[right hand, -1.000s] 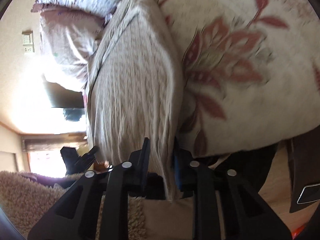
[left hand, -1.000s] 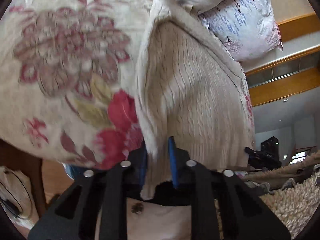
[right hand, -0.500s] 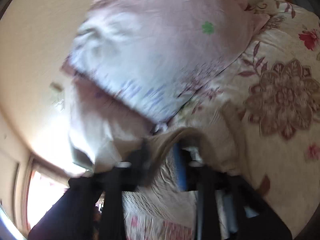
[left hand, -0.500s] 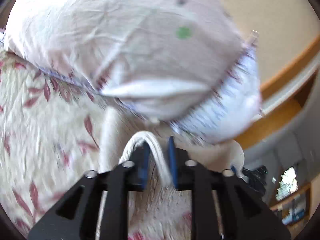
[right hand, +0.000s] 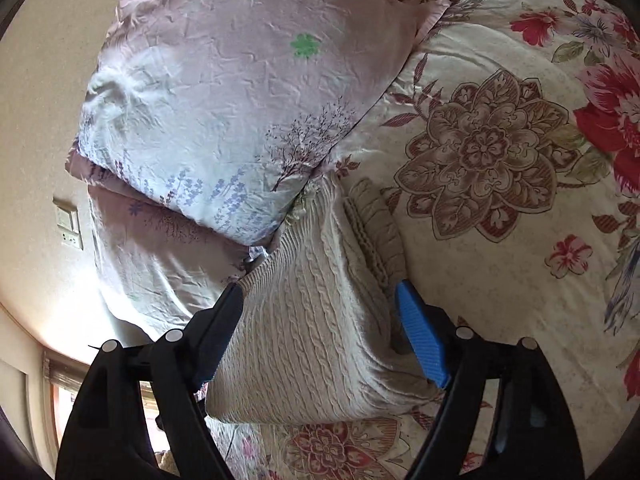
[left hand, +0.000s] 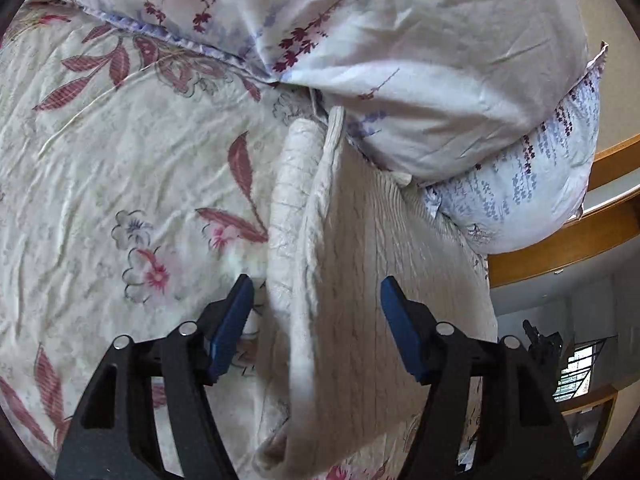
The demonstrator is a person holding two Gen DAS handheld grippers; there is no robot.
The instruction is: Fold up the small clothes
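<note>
On floral bedspread [right hand: 500, 280], one cream knit sweater [right hand: 312, 340], two stacked pillows [right hand: 240, 100], left tongs [left hand: 316, 322] and right tongs [right hand: 320, 328] spread wide.

— On the bed? Floral bedspread [left hand: 120, 184], cream with red-brown leaves and pink blooms.
— At its head? Two stacked pillows: upper pillow [right hand: 240, 100] with purple sprigs and one green clover mark, lower pillow [right hand: 160, 264] pressed beneath.
— Behind those? Beige wall [right hand: 32, 120] carrying a light switch [right hand: 67, 218] above a socket.
— Off to the side? Wooden rails [left hand: 560, 248], in the left view.
</note>
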